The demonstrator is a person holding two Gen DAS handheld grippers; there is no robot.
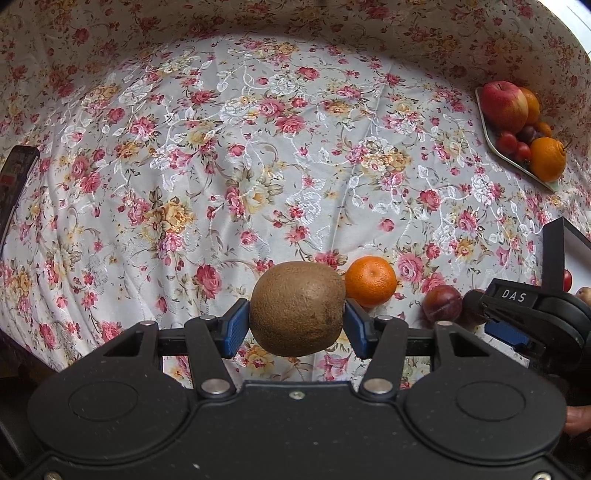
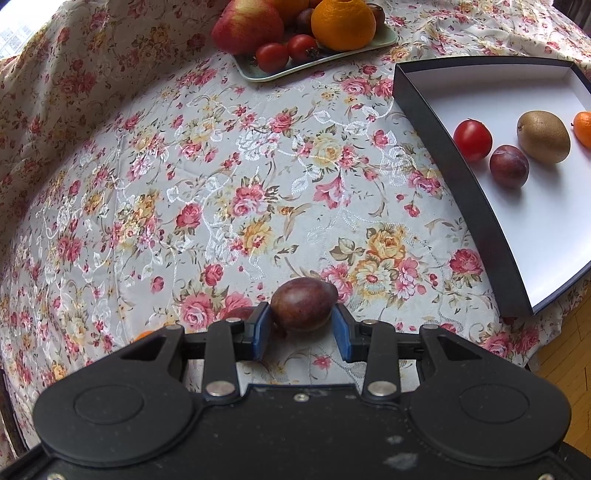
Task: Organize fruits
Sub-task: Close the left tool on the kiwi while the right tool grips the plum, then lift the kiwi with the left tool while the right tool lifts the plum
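Observation:
A brown kiwi is clamped between the blue pads of my left gripper, above the flowered tablecloth. Just behind it on the cloth lie a tangerine and a dark plum. My right gripper has its pads against both sides of another dark plum, low over the cloth. From the left wrist view the right gripper shows at the right edge, beside the loose plum. A black box with a white floor holds a tomato, a plum, a kiwi and a tangerine.
A pale green tray at the back carries an apple, an orange and small tomatoes. A dark flat object lies at the left edge. A hand shows at the right. Wooden floor lies beyond the table's right edge.

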